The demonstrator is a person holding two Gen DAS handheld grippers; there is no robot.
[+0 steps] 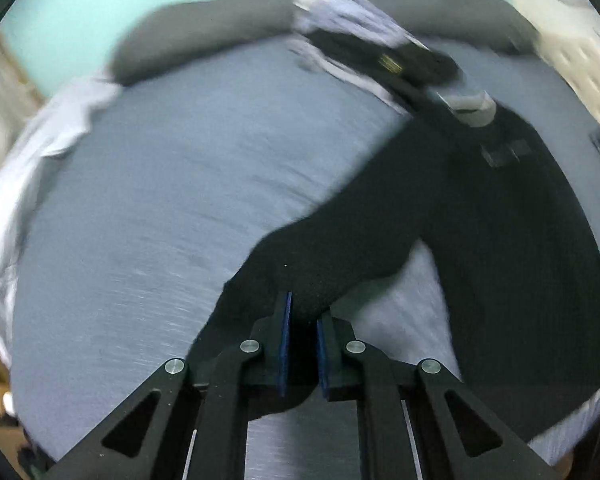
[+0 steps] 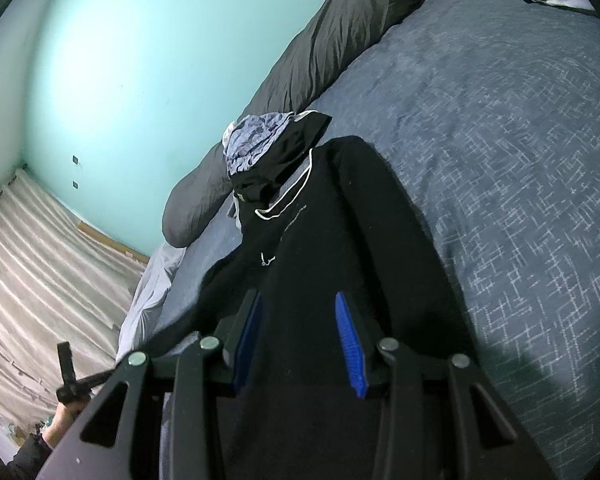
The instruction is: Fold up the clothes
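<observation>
Item one, your left gripper point(image 1: 302, 320): clamped on a sleeve point(image 1: 328, 256) of the black hoodie point(image 1: 512, 240), the dark cloth pinched between its blue pads and lifted off the bed cover point(image 1: 172, 208). The view is blurred.

Item two, your right gripper point(image 2: 298, 316): jaws partly apart over the hoodie's body point(image 2: 340, 240). Black cloth fills the gap between the blue pads; whether they press on it you cannot tell from this view.

Item three, the hoodie: spread on the blue-grey cover, running from the near edge of the bed toward the head end, its white drawstring point(image 2: 296, 188) looped on the chest.

Item four, a heap of other clothes point(image 2: 260, 144), pale blue and black: lying at the hoodie's hood end, just beside the grey pillows point(image 2: 332, 44) along the head edge.

Item five, a white sheet point(image 1: 48, 128): bunched at the bed's side edge.
</observation>
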